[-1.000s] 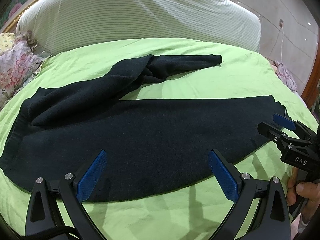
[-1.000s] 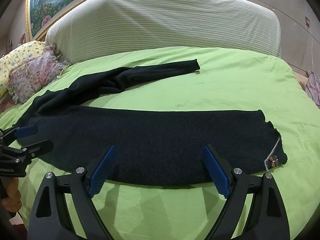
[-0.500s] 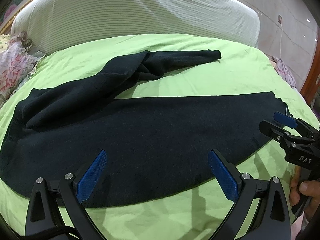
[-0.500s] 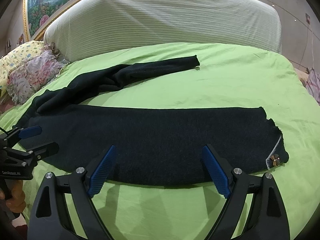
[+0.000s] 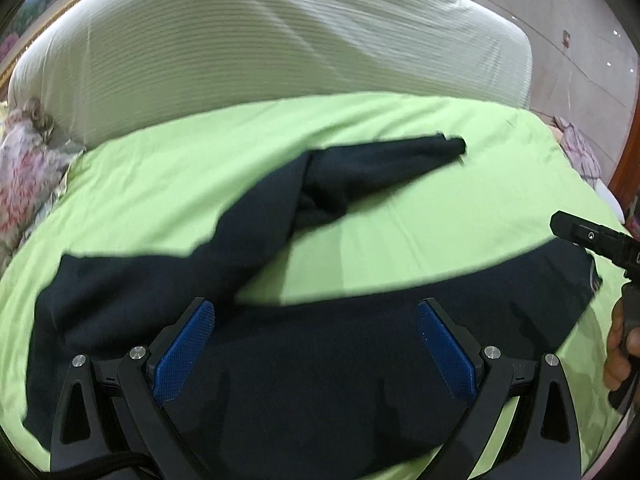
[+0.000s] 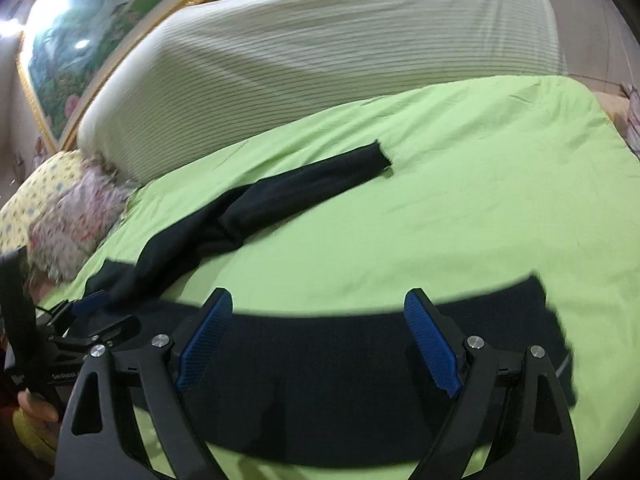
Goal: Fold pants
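Note:
Dark navy pants (image 5: 328, 364) lie spread on a green bed sheet (image 5: 460, 208). The near leg runs left to right right under both grippers; the far leg (image 5: 380, 164) lies twisted and points to the back right. My left gripper (image 5: 316, 344) is open and empty, low over the near leg toward the waist end. My right gripper (image 6: 320, 340) is open and empty over the near leg (image 6: 340, 364) toward its cuff (image 6: 556, 340). The far leg also shows in the right wrist view (image 6: 304, 188). Each gripper shows at the edge of the other's view.
A tall striped pale headboard cushion (image 5: 260, 48) stands behind the bed. Floral pillows (image 6: 68, 220) lie at the left. A framed painting (image 6: 80, 40) hangs on the wall. The bed's right edge drops off near a wooden post (image 5: 628, 168).
Both grippers have moved forward and lower over the near pant leg, which now reaches up between the fingers. Both stay open. The pants have not moved.

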Tool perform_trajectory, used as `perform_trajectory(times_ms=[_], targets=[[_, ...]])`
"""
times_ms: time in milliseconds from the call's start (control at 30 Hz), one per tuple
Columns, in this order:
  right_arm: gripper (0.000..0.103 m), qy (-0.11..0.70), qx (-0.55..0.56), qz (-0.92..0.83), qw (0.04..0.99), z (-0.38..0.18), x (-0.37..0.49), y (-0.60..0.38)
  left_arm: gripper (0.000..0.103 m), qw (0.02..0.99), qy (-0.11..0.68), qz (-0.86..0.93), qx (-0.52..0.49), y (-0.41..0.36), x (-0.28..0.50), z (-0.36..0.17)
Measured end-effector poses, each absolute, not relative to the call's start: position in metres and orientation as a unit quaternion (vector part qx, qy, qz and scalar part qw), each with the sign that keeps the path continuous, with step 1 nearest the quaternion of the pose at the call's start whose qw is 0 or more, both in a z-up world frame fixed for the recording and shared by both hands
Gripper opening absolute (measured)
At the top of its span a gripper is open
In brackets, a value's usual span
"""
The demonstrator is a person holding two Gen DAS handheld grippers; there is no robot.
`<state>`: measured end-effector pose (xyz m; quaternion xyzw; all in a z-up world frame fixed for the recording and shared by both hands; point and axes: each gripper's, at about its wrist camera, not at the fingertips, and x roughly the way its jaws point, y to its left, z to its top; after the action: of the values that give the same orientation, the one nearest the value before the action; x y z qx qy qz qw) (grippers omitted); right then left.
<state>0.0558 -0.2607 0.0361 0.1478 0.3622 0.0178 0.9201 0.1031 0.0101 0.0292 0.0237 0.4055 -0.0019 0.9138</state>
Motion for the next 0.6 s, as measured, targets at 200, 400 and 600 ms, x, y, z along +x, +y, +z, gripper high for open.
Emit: perform_trajectory(times_ms=[200,400,600], targets=[[0.088,0.390,0.140,0.018,0.910,0.056,0.120,-0.280,0.101,0.908,0.419,0.015,0.024,0.027,0.166,0.045],[0.088,0.406,0.127,0.013,0.905,0.066,0.200,-0.308,0.101,0.897,0.441,0.012,0.025,0.034,0.226,0.044],[0.075,0.458,0.111,0.019,0.882,0.039,0.267,-0.321,0.101,0.880,0.475,-0.005,0.016,0.034,0.280,0.029]])
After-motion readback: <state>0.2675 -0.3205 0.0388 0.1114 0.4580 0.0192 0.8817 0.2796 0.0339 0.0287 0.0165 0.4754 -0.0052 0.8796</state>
